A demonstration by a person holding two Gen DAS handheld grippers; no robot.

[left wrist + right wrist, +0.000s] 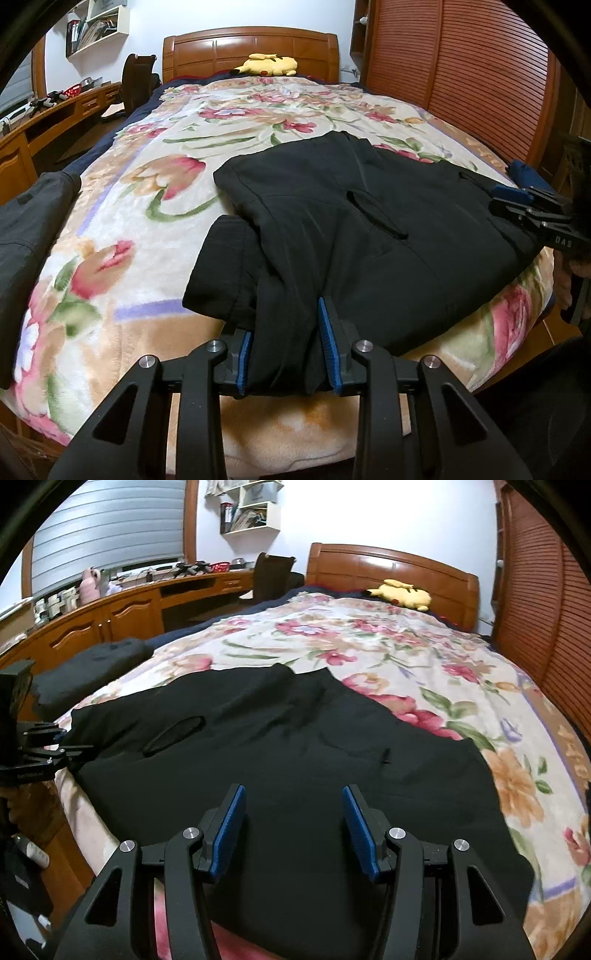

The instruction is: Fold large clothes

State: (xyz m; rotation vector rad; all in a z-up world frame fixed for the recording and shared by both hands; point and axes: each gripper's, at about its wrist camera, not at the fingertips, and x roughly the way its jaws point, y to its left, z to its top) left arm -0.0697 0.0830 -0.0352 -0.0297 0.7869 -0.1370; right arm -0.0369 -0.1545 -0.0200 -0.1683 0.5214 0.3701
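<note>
My left gripper (288,350) has its 2 blue pads set narrowly on a bunched fold at the near edge of the black garment (351,229), the cloth filling the gap between them. My right gripper (293,830) stands with its jaws half wide and nothing between the pads, hovering over the flat black cloth near its right part. The garment lies directly ahead of both sets of jaws on the floral blanket (147,184), at the foot end of the bed; its long axis runs across the bed, from my left hand to my right. I judge the right gripper nearer the free right-hand edge, and the left already placed to hold its side.
</note>
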